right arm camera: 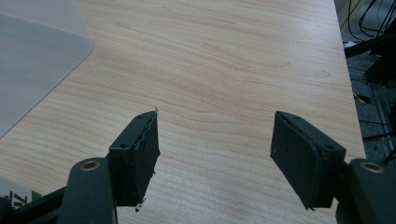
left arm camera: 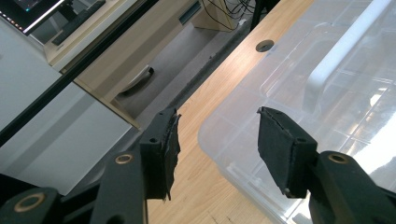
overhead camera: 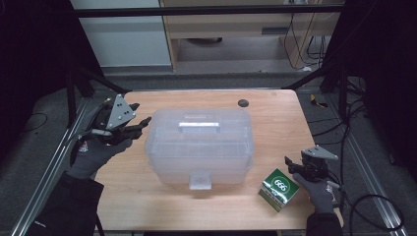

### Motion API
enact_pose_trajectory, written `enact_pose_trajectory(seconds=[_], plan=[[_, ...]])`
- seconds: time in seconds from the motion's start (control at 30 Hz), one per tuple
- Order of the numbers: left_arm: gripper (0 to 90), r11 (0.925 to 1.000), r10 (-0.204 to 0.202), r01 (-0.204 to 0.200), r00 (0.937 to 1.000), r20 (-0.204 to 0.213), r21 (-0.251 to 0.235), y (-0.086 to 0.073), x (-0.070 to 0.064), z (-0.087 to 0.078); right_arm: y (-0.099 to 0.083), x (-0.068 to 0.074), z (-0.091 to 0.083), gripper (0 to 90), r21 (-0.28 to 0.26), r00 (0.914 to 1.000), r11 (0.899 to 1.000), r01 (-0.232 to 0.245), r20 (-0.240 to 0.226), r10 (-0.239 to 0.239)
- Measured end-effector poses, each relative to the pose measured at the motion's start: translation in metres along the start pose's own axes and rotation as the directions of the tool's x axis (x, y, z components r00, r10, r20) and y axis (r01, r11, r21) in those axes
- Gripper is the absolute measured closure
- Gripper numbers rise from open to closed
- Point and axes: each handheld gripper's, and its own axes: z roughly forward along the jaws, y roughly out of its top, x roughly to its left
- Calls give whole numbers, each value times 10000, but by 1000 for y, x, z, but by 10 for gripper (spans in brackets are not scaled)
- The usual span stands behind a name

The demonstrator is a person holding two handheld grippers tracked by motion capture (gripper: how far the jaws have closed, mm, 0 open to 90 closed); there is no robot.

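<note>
Your left tongs (overhead camera: 141, 122) hang spread and empty at the left end of the clear plastic box (overhead camera: 199, 147), one jaw over the lid corner, the other over bare table (left arm camera: 224, 79). Your right tongs (overhead camera: 290, 164), also spread with nothing between them, sit just right of the small green carton (overhead camera: 279, 189), which stands apart from the box's front right corner. The box looks light but bulky, with thin, slick walls likely to flex under a pinch. Its stiffest grip is probably the white handle (overhead camera: 198, 125) on the lid; the front latch (overhead camera: 200, 181) looks snapped down. The carton should be light and crushable, so pinch its flat sides gently.
</note>
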Motion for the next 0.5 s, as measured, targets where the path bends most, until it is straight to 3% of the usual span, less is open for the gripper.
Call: enact_pose_trajectory(seconds=[0.27,0.4,0.5], plan=[[450,9989,469,-468,9984,308,-49,7,-2,-3,0,1,2,324,85,10000,9999,79,-27,-79],[436,9939,1085,-1094,9925,564,135,18,-6,1,0,0,2,323,98,10000,9999,66,-45,-65],[429,9909,1307,-1326,9890,692,239,24,-10,3,0,0,2,321,116,10000,9999,84,-37,-84]])
